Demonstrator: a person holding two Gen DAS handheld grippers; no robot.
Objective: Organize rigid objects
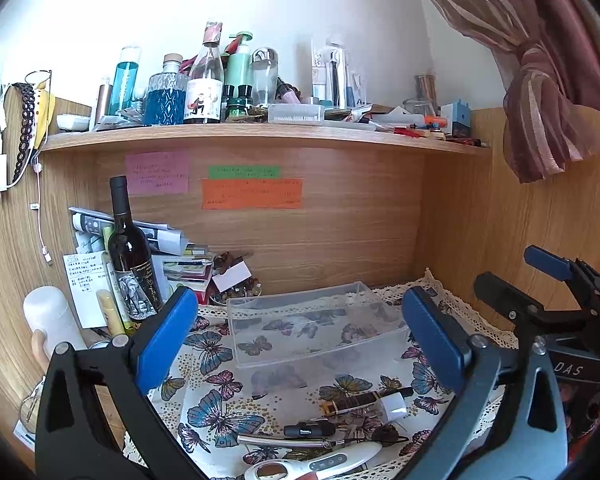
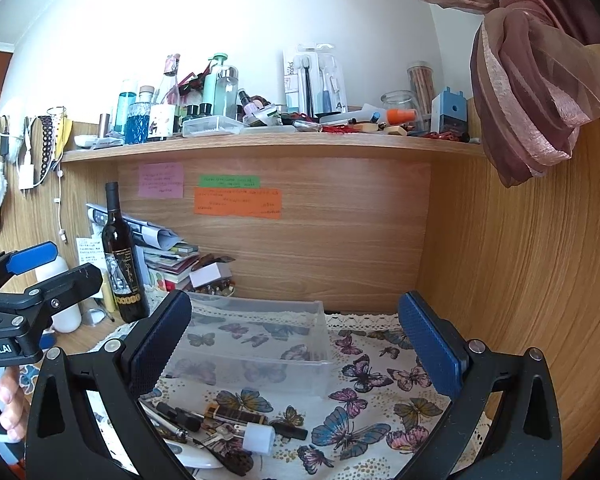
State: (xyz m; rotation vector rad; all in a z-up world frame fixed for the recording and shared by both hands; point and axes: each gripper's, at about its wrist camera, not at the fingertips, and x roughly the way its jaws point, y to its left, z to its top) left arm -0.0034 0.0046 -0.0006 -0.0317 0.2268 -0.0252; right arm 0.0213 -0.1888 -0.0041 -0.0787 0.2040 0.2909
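Left wrist view: both the left tongs (image 1: pixel 300 332) and right tongs (image 2: pixel 296 340) gape wide, holding nothing; the clear plastic bin (image 1: pixel 316 324) sits on the butterfly cloth (image 1: pixel 220 412), small items (image 1: pixel 364 400) lying near its front.

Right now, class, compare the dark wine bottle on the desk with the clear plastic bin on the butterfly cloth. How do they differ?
The wine bottle is dark and opaque; the bin is clear, with the butterfly cloth showing through. The bottle is tall, narrow and closed at the top; the bin is low, wide and open-topped. The bottle stands by the stacked papers at the left; the bin sits mid-cloth. Both stand upright, untouched.
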